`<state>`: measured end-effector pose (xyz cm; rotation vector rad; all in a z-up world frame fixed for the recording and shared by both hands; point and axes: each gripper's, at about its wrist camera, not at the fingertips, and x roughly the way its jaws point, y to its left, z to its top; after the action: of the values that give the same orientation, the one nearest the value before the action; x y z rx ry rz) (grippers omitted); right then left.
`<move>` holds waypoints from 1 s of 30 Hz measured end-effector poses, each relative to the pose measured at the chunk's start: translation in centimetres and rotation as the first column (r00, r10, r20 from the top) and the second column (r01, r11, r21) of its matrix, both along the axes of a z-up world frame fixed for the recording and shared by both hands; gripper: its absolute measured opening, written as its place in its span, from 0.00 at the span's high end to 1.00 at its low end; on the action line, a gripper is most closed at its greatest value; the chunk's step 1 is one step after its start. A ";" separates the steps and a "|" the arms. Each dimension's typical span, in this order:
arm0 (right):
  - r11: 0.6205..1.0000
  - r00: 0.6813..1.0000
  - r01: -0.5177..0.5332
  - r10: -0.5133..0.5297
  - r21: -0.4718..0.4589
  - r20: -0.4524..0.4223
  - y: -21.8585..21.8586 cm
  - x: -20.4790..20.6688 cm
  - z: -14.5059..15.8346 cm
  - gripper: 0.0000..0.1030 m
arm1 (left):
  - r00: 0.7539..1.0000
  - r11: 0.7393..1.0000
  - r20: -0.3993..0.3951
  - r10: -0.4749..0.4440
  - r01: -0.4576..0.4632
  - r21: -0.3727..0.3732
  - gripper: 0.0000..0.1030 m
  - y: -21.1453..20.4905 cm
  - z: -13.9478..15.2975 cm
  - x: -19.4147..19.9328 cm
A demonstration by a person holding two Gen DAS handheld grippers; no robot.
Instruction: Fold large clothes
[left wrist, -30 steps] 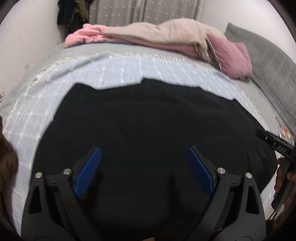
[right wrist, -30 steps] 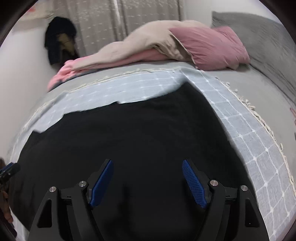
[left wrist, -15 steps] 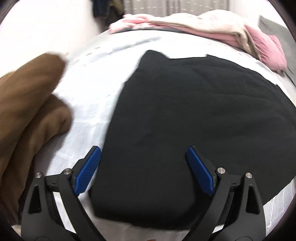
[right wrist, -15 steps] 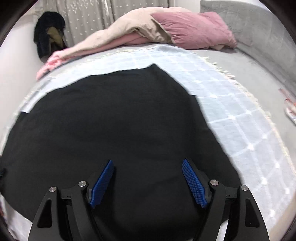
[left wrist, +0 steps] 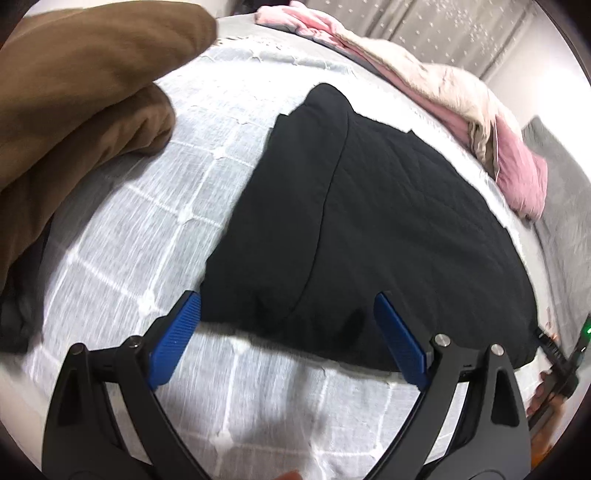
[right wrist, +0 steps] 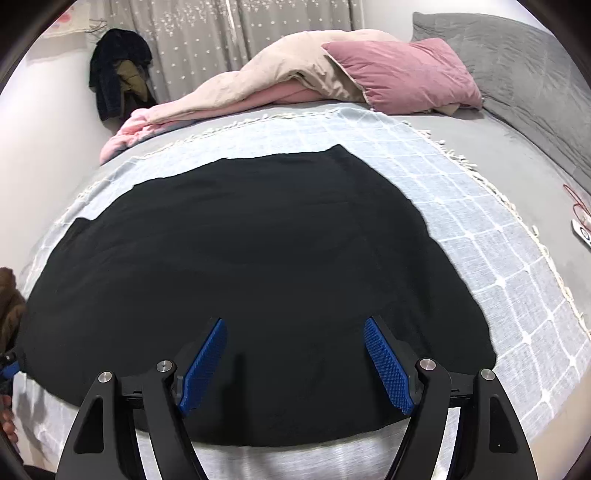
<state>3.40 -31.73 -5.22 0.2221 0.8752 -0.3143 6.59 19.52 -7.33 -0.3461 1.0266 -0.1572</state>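
Both views are evenly and softly lit, with no hard-edged shadows. The black garment [right wrist: 258, 266] swallows most detail; its folds read only as faint tone changes, clearer in the left wrist view, where a seam line shows. A soft shadow lies under the garment's near edge on the checked blanket [left wrist: 155, 236]. Fisheye distortion bulges the bed into a dome and darkens the corners into a black ring. The left wrist view is smeared by motion: the blanket weave streaks and the brown cloth [left wrist: 74, 96] at upper left is soft. The right wrist view is sharper; the curtain [right wrist: 258, 33] dots stay crisp.
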 end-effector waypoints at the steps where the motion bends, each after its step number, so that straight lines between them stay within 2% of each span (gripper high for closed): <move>1: 1.000 1.000 -0.006 0.006 -0.004 -0.003 0.3 0.0 -0.1 0.24 | 1.000 1.000 -0.010 0.005 -0.005 -0.027 0.08 0.4 -0.1 -0.4; 5: 0.999 0.999 -0.043 0.043 -0.025 -0.017 1.5 0.2 -0.4 0.24 | 0.997 0.991 -0.071 -0.027 0.018 -0.130 0.08 0.7 -1.2 -1.6; 9: 0.997 0.997 -0.075 0.074 -0.015 -0.020 2.6 0.6 -0.5 0.24 | 0.990 0.983 -0.106 -0.095 0.076 -0.169 0.08 -1.2 -2.5 -2.0; 12: 0.995 0.995 -0.096 0.096 0.001 -0.023 3.1 1.3 -0.8 0.24 | 0.989 0.981 -0.112 -0.098 0.076 -0.180 0.08 -2.8 -3.4 -1.8; 14: 0.994 0.994 -0.107 0.107 0.008 -0.028 3.6 1.6 -0.9 0.24 | 0.995 0.986 -0.080 -0.067 0.054 -0.159 0.08 -3.5 -3.3 -1.5; 16: 0.993 0.992 -0.121 0.121 0.013 -0.030 4.2 1.9 -1.0 0.24 | 0.997 0.979 -0.067 -0.037 0.023 -0.200 0.08 -3.5 -3.1 -1.2; 17: 0.992 0.992 -0.125 0.125 0.013 -0.031 4.4 1.8 -1.0 0.24 | 0.997 0.969 -0.069 -0.016 -0.001 -0.246 0.08 -3.4 -3.2 -0.8; 21: 0.989 0.989 -0.146 0.146 0.011 -0.033 5.3 2.3 -1.1 0.24 | 0.994 0.939 -0.086 0.061 -0.086 -0.332 0.08 -2.9 -4.0 0.6; 23: 0.988 0.988 -0.152 0.152 0.017 -0.034 5.5 2.5 -1.2 0.24 | 0.990 0.916 -0.081 0.117 -0.139 -0.376 0.08 -2.7 -4.4 1.2; 28: 0.987 0.987 -0.158 0.159 0.020 -0.038 5.7 2.7 -1.5 0.24 | 0.975 0.880 -0.020 0.222 -0.209 -0.426 0.08 -2.8 -4.6 1.6; 30: 0.987 0.987 -0.158 0.159 0.030 -0.037 5.7 2.8 -1.7 0.24 | 0.963 0.870 0.001 0.269 -0.242 -0.429 0.13 -2.5 -4.5 1.7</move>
<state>6.20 -26.00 -6.94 0.1706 0.9303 -0.1593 8.31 16.98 -11.87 -0.8695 0.8697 -0.1509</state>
